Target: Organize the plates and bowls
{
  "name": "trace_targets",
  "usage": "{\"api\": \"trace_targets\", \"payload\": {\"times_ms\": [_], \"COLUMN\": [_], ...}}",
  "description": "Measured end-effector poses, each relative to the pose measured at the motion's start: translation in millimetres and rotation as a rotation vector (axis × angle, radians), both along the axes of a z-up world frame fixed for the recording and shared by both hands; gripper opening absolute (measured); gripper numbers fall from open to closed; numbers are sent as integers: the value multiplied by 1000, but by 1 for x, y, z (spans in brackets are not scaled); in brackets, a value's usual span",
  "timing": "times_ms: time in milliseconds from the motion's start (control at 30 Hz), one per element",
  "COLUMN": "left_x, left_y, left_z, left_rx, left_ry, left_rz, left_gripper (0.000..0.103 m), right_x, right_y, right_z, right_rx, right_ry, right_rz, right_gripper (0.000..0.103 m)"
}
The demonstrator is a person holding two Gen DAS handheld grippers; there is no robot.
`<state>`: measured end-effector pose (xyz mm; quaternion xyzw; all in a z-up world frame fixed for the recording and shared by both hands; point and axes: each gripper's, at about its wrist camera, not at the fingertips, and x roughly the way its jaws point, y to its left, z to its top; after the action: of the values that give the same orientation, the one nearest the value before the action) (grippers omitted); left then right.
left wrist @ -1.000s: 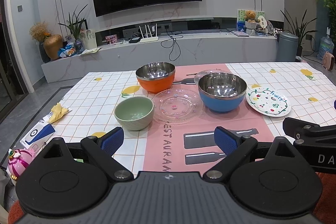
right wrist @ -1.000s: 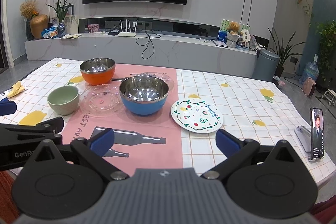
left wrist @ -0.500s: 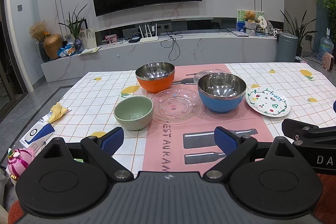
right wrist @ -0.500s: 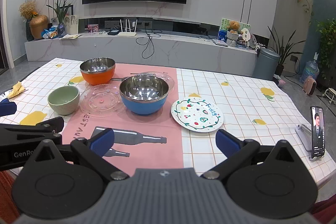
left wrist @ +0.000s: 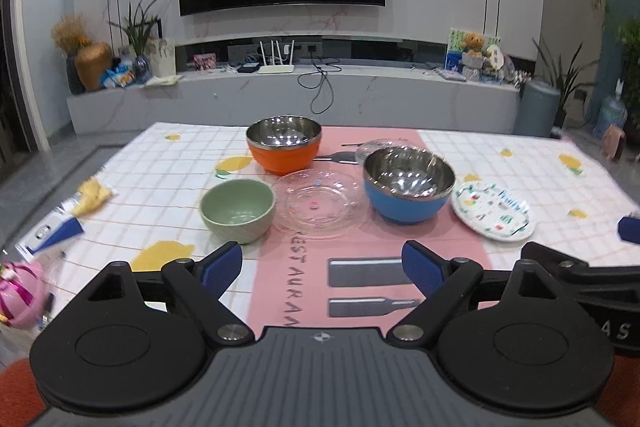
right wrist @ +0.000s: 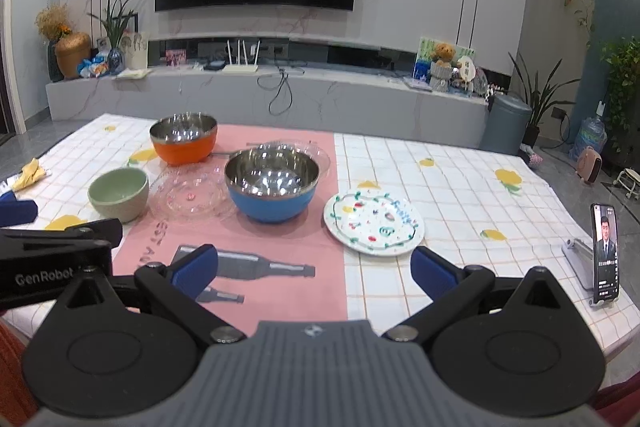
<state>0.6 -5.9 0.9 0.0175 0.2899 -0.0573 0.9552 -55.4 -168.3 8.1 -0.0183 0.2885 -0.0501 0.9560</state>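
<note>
Bowls crowd the table (right wrist: 460, 187) middle: green ceramic bowl (left wrist: 237, 209), likely heavy, chippable, best pinched at its rim. Left hand-held gripper (left wrist: 322, 267) and right hand-held gripper (right wrist: 314, 267) both hover spread wide, empty.

Both views shifted slightly closer to the dishes w/ motion blur; bowls, plates unmoved.

"GenRobot" in white on black body of left tongs (right wrist: 60, 251). "RESTAURA…" in grey letters on pink mat (left wrist: 304, 267), end cut off. Blue "Fruity" on painted plate (right wrist: 374, 221), blurred. "AS" on right tongs (left wrist: 600, 291), partial.
</note>
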Motion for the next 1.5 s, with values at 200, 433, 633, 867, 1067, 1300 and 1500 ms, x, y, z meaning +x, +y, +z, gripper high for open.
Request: {"api": "trace_targets", "payload": {"times_ms": [200,433,633,867,1067,1300,1500], "left_x": [14,48,92,148,186,215,230], "left_y": [4,-3,-14,-21,-18,-20,-23], "left_z": [15,32,27,4,-28,-51,-71], "left_rx": [-29,-29,-29,-75,-210,-301,-313], "left_ry": [-41,-75,-26,71,207,293,362], "left_rz": [-18,-67,-97,-119,-119,-102,-49], "left_gripper": [103,102,85,61,42,38,34], "right_x": [10,56,118,193,225,241,249], "right_y": [-9,-29,-35,-42,-46,-54,-67], "right_z": [10,22,14,-12,-47,-72,-86], "right_rx": [-14,73,106,177,251,307,461], "right_ry": [-81,-75,-2,129,231,316,378], "right_rz": [-1,2,0,-18,-43,-47,-54], "right_gripper": [100,99,90,78,50,34,27]}}
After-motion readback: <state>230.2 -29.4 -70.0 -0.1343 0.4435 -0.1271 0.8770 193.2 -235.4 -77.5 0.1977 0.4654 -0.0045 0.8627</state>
